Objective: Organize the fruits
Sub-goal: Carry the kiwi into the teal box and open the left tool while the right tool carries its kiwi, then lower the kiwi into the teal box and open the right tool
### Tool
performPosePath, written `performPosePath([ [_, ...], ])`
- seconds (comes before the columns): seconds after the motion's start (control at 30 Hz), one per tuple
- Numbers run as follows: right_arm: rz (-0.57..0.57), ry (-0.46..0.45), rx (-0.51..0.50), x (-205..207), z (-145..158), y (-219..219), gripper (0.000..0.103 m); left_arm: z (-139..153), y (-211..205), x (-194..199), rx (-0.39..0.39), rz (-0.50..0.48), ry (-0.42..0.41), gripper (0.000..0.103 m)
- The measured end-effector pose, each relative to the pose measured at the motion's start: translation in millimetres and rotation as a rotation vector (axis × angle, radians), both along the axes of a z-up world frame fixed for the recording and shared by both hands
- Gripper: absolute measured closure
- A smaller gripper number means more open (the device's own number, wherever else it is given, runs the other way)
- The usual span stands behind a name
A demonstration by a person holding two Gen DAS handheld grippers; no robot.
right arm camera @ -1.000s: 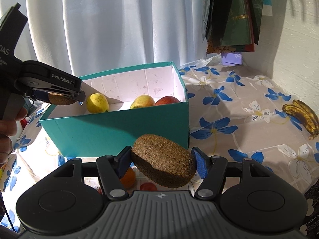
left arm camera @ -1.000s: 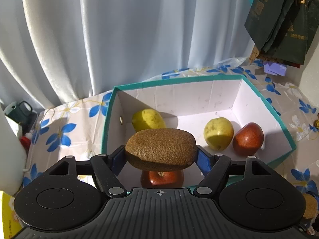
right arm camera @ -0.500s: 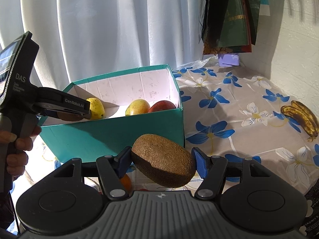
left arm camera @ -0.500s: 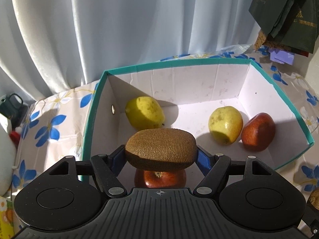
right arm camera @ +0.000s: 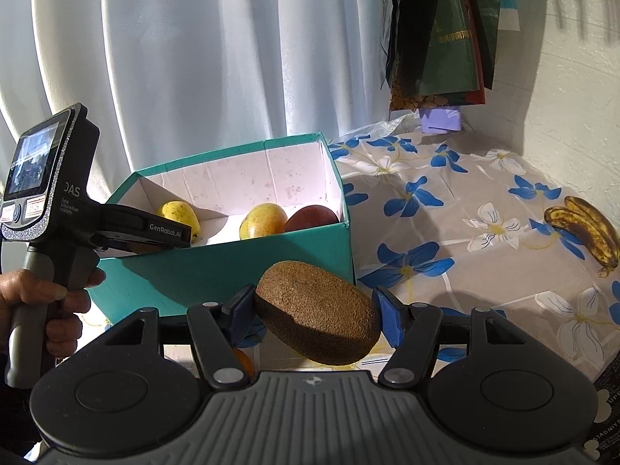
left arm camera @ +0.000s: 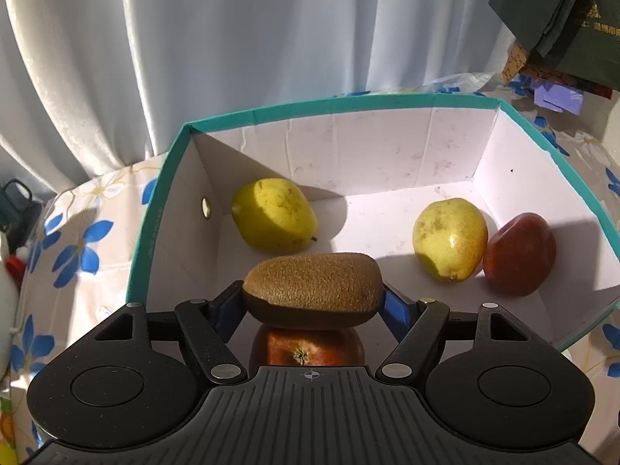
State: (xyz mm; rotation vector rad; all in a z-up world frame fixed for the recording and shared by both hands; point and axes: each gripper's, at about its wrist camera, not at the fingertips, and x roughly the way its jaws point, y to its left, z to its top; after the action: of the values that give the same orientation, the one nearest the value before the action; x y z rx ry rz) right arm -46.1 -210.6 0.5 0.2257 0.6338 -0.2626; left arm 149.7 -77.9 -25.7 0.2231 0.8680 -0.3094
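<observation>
Both pairs of jaws are clamped part-way open, each on a kiwi held lengthwise between blue pads. Low in the centre of the left wrist view, the left gripper (left arm camera: 313, 302) grips its kiwi (left arm camera: 314, 286) above the inside of a teal box (left arm camera: 348, 106) with white inner walls. Directly under that kiwi, partly hidden by it, a red apple (left arm camera: 308, 350) lies on the box floor. A yellow pear (left arm camera: 273, 215) lies toward the box's left wall, while a second yellow pear (left arm camera: 449, 238) and a dark red fruit (left arm camera: 521, 259) lie touching each other at the right side. Low in the centre of the right wrist view, the right gripper (right arm camera: 314, 316) holds the other kiwi (right arm camera: 317, 312), tilted down to the right, in front of the box's near teal wall and outside it. At the left edge of that view a hand (right arm camera: 42, 306) grasps the left gripper's grey handle, its nose reaching over the box rim. A pair of spotted bananas (right arm camera: 581, 232) lies on the flowered tablecloth (right arm camera: 445, 209) at the right, well apart from the box. A pale curtain (right arm camera: 232, 46) hangs behind.
</observation>
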Motion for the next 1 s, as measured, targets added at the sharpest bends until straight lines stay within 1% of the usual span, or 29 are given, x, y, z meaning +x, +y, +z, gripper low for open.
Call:
performPosePath([
  [0.1, -0.002, 0.000, 0.001, 1, 0, 0, 0.038, -1, -1, 0, 0.003, 0.001, 0.004, 0.024],
  [0.2, -0.001, 0.000, 0.000, 1, 0, -1, 0.038, -6, 1, 4, 0.003, 0.007, 0.033, 0.026],
  [0.27, 0.000, 0.001, -0.001, 1, 0, -1, 0.038, -6, 2, 4, 0.002, 0.006, 0.035, 0.028],
  [0.43, -0.002, -0.003, 0.000, 2, 1, -1, 0.038, -3, 3, 2, -0.010, 0.003, 0.032, 0.026],
  [0.53, -0.006, -0.010, -0.004, 0, 3, -1, 0.038, 5, 4, -3, -0.020, -0.006, 0.033, 0.024],
  [0.6, -0.008, -0.016, -0.005, 1, 4, -2, 0.038, 15, 7, -11, -0.035, -0.003, 0.018, 0.015],
  [0.63, -0.010, -0.019, -0.005, 1, 5, -3, 0.038, 23, 10, -18, -0.040, 0.006, -0.008, 0.006],
  [0.7, -0.015, -0.027, -0.007, 0, 7, -5, 0.038, 40, 18, -35, -0.053, 0.010, -0.072, 0.005],
  [0.77, -0.019, -0.039, -0.010, 0, 10, -6, 0.038, 54, 27, -49, -0.066, 0.028, -0.102, 0.001],
  [0.83, -0.020, -0.050, -0.015, 1, 12, -7, 0.038, 62, 37, -57, -0.094, 0.057, -0.094, 0.001],
  [0.87, -0.020, -0.059, -0.018, 2, 14, -7, 0.038, 65, 42, -58, -0.110, 0.076, -0.074, 0.000],
  [1.0, -0.006, -0.080, -0.025, 6, 19, -8, 0.038, 66, 56, -63, -0.140, 0.126, -0.025, 0.000],
])
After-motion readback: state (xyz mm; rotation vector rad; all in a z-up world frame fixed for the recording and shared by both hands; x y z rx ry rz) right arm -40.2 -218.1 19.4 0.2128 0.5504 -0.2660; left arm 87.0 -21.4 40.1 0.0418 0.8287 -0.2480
